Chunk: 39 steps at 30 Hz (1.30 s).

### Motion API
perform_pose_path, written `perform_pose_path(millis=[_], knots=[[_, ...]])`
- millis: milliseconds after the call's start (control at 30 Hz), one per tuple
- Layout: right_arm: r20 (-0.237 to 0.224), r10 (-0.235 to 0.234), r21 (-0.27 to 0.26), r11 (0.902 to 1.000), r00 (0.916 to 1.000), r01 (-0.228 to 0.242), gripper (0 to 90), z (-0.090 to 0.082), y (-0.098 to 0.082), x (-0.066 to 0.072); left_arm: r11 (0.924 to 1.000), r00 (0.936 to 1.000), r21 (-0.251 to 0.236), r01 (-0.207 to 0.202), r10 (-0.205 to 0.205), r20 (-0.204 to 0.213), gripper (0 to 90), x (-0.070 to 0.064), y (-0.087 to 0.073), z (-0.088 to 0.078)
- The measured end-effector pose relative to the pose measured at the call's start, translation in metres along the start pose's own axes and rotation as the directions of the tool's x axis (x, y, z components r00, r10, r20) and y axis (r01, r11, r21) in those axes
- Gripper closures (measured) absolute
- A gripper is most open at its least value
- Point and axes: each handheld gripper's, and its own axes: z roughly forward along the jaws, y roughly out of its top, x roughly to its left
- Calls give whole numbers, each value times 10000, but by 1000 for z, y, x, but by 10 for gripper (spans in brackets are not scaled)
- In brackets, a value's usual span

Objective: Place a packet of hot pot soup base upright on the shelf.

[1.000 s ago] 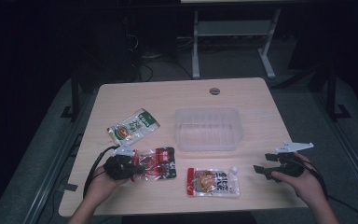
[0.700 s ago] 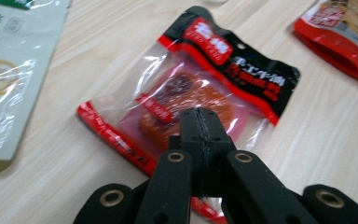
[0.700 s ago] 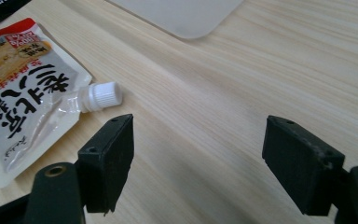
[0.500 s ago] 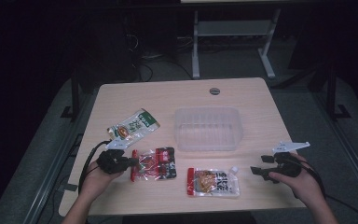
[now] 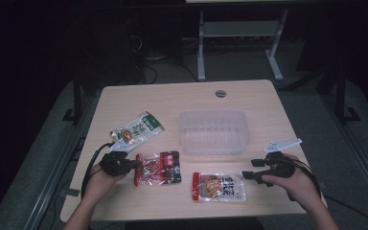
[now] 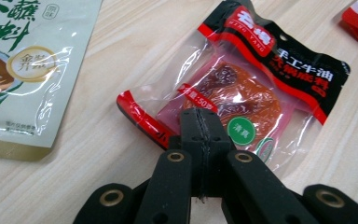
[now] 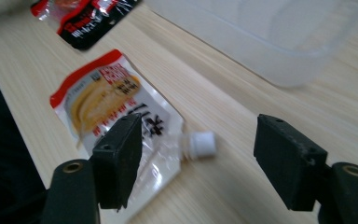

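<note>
A: Biggest first — what's around the tongs?

B: Wooden table [image 5: 124, 103]. A clear plastic tub [image 5: 213, 132] sits past both grippers, closer to the right one and well apart from the left. A green-and-white sauce pouch [image 5: 138, 129] lies just beyond the left gripper [image 5: 135, 164], flat, not touched.

A: Anything blocking?

B: Not much. The spouted pouch [image 5: 219, 187] lies between the two grippers, nearer the right, with its white cap [image 7: 201, 143] pointing at the right gripper [image 5: 247, 169]. Open table on either side of it.

A: Left tongs?

B: Jaws together — clamped on the red-and-black snack packet [image 6: 242, 88]. The left gripper view shows the tips pinching the packet's near edge by the red strip. The rest of the packet lies flat on the table, stretching away from the tips.

A: Right tongs?

B: Jaws apart but have just been closing a little, nothing between the pads. In the right gripper view the spouted pouch's cap end lies ahead of the gap, below it on the table; no contact. The tub's corner is further ahead, off to the side.
</note>
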Motion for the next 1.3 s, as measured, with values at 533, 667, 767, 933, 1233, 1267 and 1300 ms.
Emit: perform_pose_path(millis=[533,667,767,933,1233,1267,1300], knots=[[-1174,-1113,308,9928,9868,1156,321,54,40,35,9967,9985,602,548,-542,-114,896,9,-7,11],[-1412,-1357,366,9892,9806,1422,317,65,49,44,9955,9983,741,582,-573,-141,896,10,-8,13],[-1734,-1707,352,9832,9699,1793,312,80,62,55,9954,9983,758,580,-571,-133,896,11,-8,13],[-2023,-1889,312,9795,9609,1991,310,92,73,63,9957,9985,752,545,-535,-150,896,10,-8,13],[-2631,-1917,394,9771,9455,2091,317,116,90,76,9955,9983,746,590,-586,-75,896,11,-9,12],[-2622,-2030,428,9742,9434,2215,317,119,92,77,9955,9983,746,590,-586,-75,897,11,-9,12],[-2714,-1927,415,9765,9430,2115,318,121,93,78,9955,9983,748,578,-574,-68,897,11,-9,12]])
